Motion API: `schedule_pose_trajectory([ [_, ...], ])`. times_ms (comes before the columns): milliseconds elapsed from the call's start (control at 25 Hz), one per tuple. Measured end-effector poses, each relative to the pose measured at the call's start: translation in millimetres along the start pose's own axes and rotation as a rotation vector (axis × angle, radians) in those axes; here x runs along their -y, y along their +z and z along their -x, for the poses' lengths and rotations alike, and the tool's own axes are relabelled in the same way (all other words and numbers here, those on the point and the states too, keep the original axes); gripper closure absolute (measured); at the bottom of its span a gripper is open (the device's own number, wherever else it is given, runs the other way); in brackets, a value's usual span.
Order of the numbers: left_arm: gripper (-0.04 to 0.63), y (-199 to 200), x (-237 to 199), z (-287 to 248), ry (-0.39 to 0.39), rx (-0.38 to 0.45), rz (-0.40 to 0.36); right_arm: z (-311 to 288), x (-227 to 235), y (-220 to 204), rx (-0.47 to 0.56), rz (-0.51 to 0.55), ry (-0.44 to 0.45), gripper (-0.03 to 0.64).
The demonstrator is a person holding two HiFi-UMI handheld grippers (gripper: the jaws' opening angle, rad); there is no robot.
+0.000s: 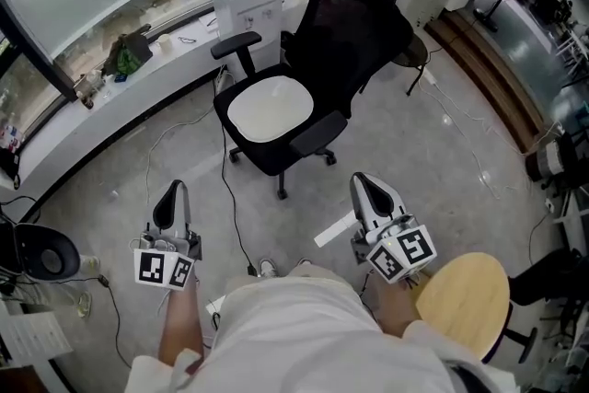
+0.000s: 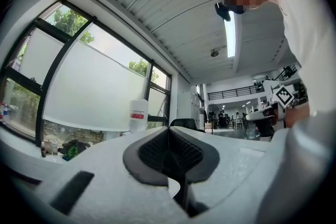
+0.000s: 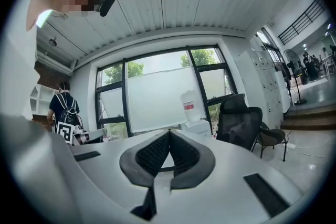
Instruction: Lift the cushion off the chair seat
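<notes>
The cushion [image 1: 269, 108], a pale, flattish pad with rounded corners, lay flat on the black seat of the chair [image 1: 354, 23]. It sat between the two armrests [image 1: 317, 133] and in front of the mesh backrest, covering most of the seat. It looked soft and light, probably foam under a cloth cover, so it would likely sag or fold if taken by one corner, and the cover might slip a little over its filling. Nothing about it seemed fragile or heavy. The best hold appeared to be its front rim, which faced the floor [image 1: 414, 161] and was not boxed in by either armrest. A pinch at two places well apart along that rim should keep it level as it rose. Its thickness could not be judged from above, so how deep a bite the rim allowed stayed uncertain. Both tools were well short of the chair, held near the person's body. The left gripper [image 1: 173, 190] had its fingers [image 2: 152, 152] clenched together on nothing. The right gripper [image 1: 363, 183] showed the same, its fingers [image 3: 152, 155] pressed pad to pad with nothing between them. Both would have to release before any grasp.
</notes>
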State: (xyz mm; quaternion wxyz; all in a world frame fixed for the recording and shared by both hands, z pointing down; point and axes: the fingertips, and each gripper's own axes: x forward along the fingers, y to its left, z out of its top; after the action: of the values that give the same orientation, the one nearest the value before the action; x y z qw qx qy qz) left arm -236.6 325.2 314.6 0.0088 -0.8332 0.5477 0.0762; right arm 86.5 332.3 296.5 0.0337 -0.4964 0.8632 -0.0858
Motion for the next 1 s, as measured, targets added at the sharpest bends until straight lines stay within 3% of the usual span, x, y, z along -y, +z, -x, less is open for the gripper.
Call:
schedule_pose_trajectory([
  [200,0.572,4,11,-9,-0.036,0.024,0.002,10,12,1,0.004,0.002,-0.025,0.617],
  [240,0.543,3,13,-11,-0.039,0.026,0.007,13,15,2,0.007,0.001,-0.027,0.617],
  [320,0.412,2,17,-15,-0.034,0.024,0.014,18,21,4,0.013,-0.005,-0.032,0.617],
  [480,0.314,-2,20,-22,0.009,-0.002,0.007,27,34,6,0.02,-0.014,-0.041,0.617],
  [560,0.209,-4,21,-24,0.043,-0.015,-0.001,32,41,7,0.023,-0.017,-0.039,0.617],
  [640,0.16,-5,21,-25,0.071,-0.025,-0.012,35,46,8,0.024,-0.019,-0.031,0.617],
  [1000,0.127,-21,35,-26,0.093,-0.096,-0.049,45,72,-4,0.022,-0.064,-0.036,0.617],
])
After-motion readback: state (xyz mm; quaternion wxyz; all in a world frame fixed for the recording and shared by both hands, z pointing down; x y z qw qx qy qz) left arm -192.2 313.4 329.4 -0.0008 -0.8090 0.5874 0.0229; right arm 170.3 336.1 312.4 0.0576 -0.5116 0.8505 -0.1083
